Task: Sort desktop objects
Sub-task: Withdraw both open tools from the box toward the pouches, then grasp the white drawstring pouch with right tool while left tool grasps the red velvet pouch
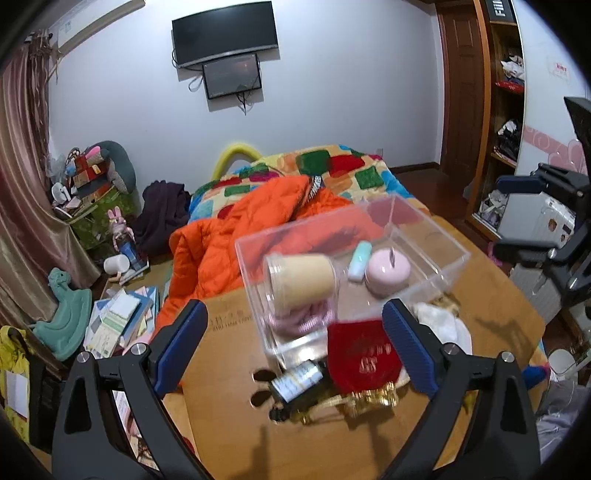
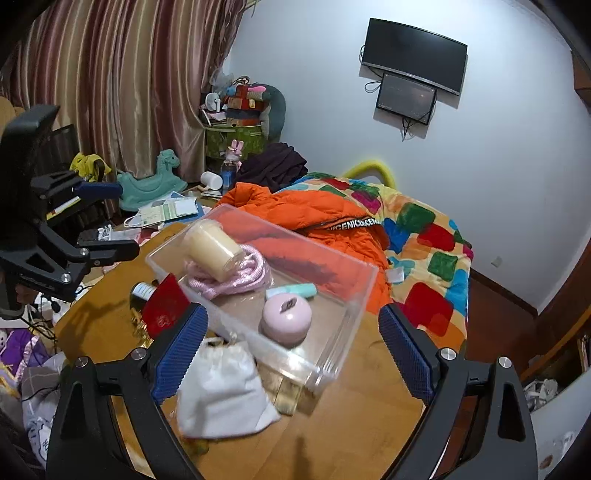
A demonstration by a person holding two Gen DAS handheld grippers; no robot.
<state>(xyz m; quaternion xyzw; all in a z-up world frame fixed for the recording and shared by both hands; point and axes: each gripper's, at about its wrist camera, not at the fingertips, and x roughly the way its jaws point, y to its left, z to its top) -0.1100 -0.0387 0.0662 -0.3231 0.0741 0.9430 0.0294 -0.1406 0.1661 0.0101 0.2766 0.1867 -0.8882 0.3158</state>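
In the box on the table: jar, cord.

The orange jacket on the bed carries a black band with white capitals repeating "NICE". High on the shelf unit at the right of the left wrist view, a black box shows white letters beginning "Fil". The red pouch on the bench bears gold print too blurred to read.
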